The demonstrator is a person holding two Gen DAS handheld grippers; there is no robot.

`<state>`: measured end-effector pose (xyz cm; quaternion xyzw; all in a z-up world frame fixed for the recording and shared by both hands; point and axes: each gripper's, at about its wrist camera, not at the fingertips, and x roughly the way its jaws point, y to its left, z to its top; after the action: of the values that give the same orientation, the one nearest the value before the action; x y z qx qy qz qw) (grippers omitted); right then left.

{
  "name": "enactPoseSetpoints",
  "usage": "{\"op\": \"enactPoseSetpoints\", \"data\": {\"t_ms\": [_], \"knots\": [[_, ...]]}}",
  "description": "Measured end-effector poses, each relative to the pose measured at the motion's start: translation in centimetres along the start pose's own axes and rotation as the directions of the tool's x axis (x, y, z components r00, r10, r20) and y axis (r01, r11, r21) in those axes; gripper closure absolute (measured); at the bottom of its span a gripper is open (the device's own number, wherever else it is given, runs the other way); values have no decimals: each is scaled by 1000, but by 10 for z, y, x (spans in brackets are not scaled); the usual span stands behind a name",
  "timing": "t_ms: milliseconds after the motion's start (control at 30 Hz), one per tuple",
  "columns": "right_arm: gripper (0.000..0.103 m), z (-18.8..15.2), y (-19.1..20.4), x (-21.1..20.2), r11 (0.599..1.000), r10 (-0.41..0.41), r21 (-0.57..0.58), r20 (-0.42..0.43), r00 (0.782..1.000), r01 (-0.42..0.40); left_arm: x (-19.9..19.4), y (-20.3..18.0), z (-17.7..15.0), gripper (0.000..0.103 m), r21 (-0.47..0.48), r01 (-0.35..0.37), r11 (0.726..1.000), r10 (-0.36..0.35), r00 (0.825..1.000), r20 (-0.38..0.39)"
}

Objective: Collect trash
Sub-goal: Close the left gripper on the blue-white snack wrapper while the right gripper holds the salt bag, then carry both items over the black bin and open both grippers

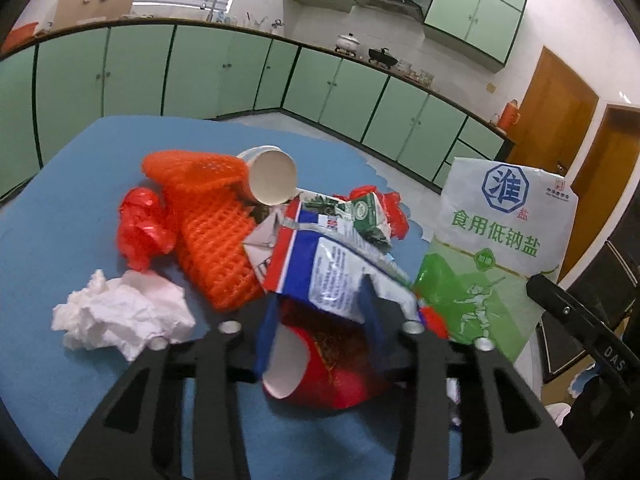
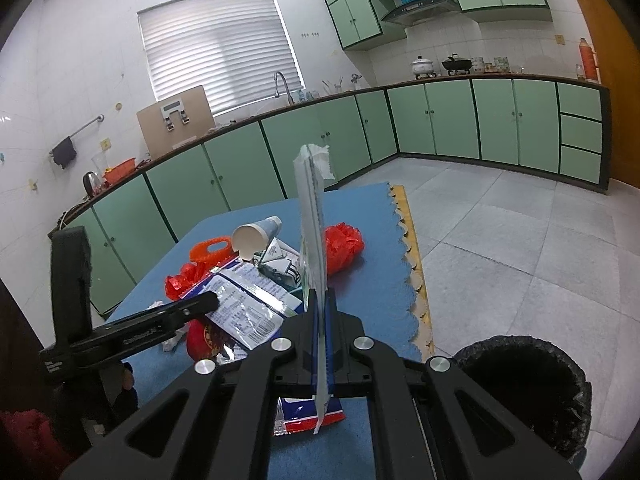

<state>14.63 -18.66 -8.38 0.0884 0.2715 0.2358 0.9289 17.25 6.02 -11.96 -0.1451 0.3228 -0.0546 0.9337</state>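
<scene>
Blue table surface: trash is heaped at frame centre in both views.
Left gripper: jaws are spread around a red paper cup under a flattened blue-and-white carton; no grip is seen.
Right gripper: clamped on a salt bag, which is held upright, edge-on.
Salt bag, left view: seen at right of frame.
Other trash: orange foam net, white tissue, white paper cup.
Black bin: lower right, beside the table.

Blue-topped bench carries an orange foam net sleeve, a crumpled white tissue, a red-white-blue printed wrapper and a white-and-green salt bag.
</scene>
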Motion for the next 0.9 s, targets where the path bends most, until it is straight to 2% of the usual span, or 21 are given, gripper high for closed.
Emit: {"op": "enactPoseSetpoints", "data": {"t_ms": [100, 267, 533, 767, 900], "knots": [[100, -1, 0, 1, 1000, 4, 4, -5, 1000, -4, 0, 3, -3, 58, -2, 7, 1000, -7, 1000, -4], [100, 0, 2, 2, 1000, 10, -6, -11, 1000, -10, 4, 1, 1, 79, -4, 33, 999, -33, 999, -3], [100, 1, 5, -1, 1000, 10, -11, -10, 1000, -10, -7, -6, 7, 100, 7, 68, 998, -69, 996, 49], [100, 10, 10, -17, 1000, 0, -31, 43, 999, 1, -28, -25, 20, 102, 49, 74, 996, -80, 990, 114], [100, 17, 10, -30, 999, -9, -38, 74, 997, 12, -42, -43, 26, 102, 84, 97, 992, -109, 983, 151]]}}
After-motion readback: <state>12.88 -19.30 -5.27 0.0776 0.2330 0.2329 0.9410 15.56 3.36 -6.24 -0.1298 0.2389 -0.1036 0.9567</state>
